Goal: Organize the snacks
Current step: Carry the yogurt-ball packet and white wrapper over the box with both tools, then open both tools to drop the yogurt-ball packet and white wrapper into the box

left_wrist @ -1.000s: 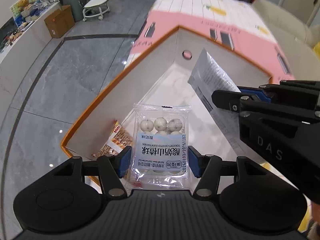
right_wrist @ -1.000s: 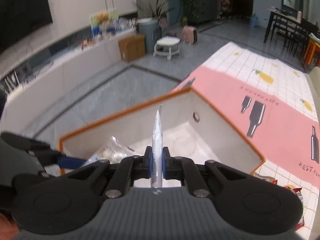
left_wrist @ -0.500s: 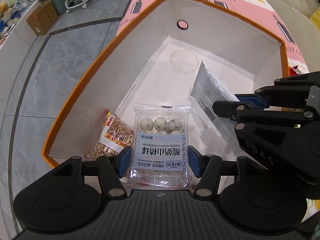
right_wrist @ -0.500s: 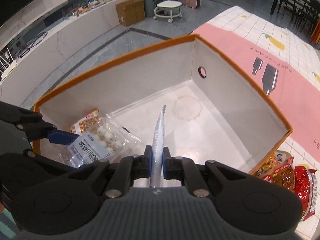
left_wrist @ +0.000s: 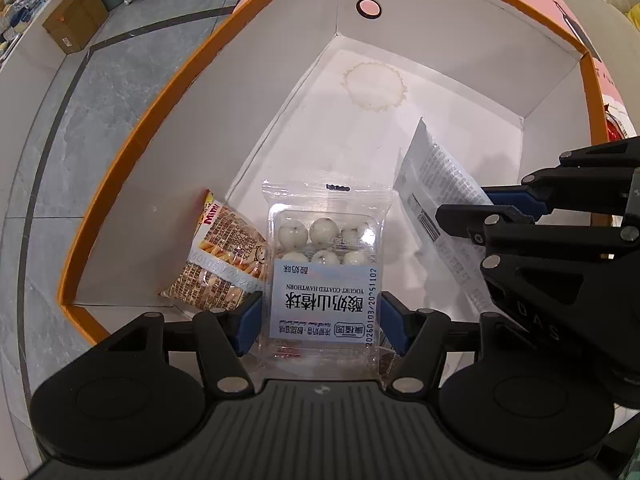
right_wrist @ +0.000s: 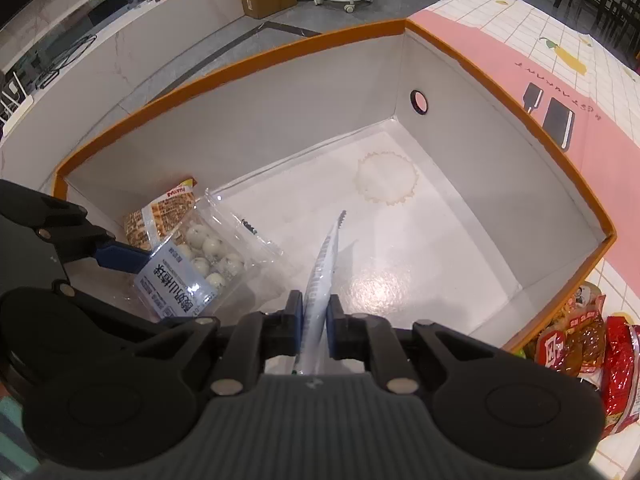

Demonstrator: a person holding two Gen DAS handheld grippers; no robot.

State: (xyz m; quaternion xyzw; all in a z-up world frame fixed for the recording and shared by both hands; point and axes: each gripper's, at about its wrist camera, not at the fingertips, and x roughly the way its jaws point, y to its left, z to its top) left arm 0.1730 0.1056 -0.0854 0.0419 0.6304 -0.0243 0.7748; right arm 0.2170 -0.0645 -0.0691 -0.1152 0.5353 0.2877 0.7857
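An orange-rimmed white box sits on the table. My left gripper is shut on a clear pack of yogurt hawthorn balls, held low inside the box near its front left corner. My right gripper is shut on a thin white printed packet, held edge-up inside the box, just right of the hawthorn pack. A Mimi snack bag lies in the box's left corner.
Several red and orange snack packs lie on the table right of the box. A pink and white tablecloth covers the table beyond it. A round stain marks the box floor. Grey floor lies to the left.
Both grippers have moved forward and down into the box with their packs. The box floor and the Mimi bag have come much closer.
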